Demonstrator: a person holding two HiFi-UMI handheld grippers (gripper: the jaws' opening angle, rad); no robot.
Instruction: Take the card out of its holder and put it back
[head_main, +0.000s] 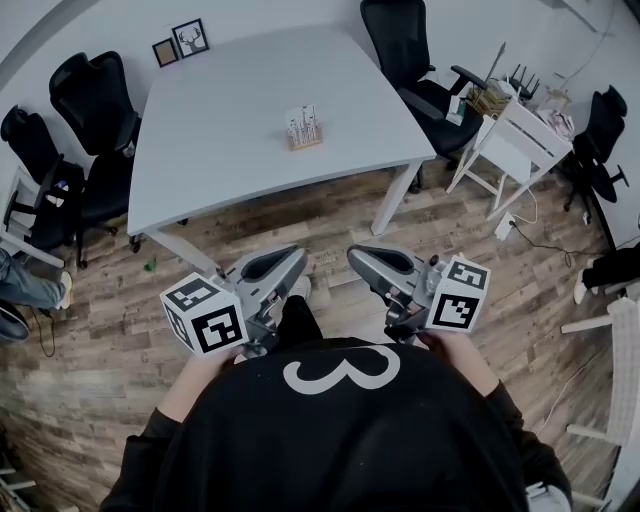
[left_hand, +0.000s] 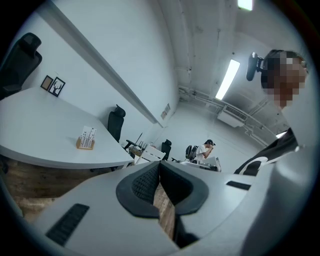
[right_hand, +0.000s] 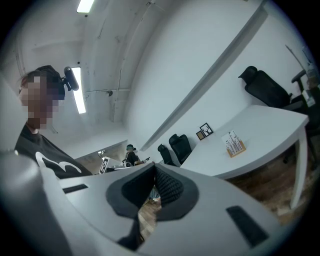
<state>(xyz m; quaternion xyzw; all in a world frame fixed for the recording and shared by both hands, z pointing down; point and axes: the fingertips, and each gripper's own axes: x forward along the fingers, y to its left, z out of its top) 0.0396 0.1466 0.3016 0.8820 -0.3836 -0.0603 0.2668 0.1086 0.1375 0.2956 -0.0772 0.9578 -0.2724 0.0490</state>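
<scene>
A white tabletop (head_main: 230, 120) stands on a wood-plank floor (head_main: 100, 300). At its far left corner two small picture frames are propped against the wall: a framed deer print (head_main: 190, 37) and, just beside it, a darker frame (head_main: 165, 51). Black office chairs ring the tabletop, one at the left side (head_main: 95, 95), one at the far right corner (head_main: 395, 40) and another near the right wall (head_main: 605, 120). A white side stand (head_main: 520, 135) sits to the right, with a cable (head_main: 540, 240) on the floor below. Far off, a person in a cap (left_hand: 204, 150) stands under a ceiling strip light (left_hand: 227, 79).
</scene>
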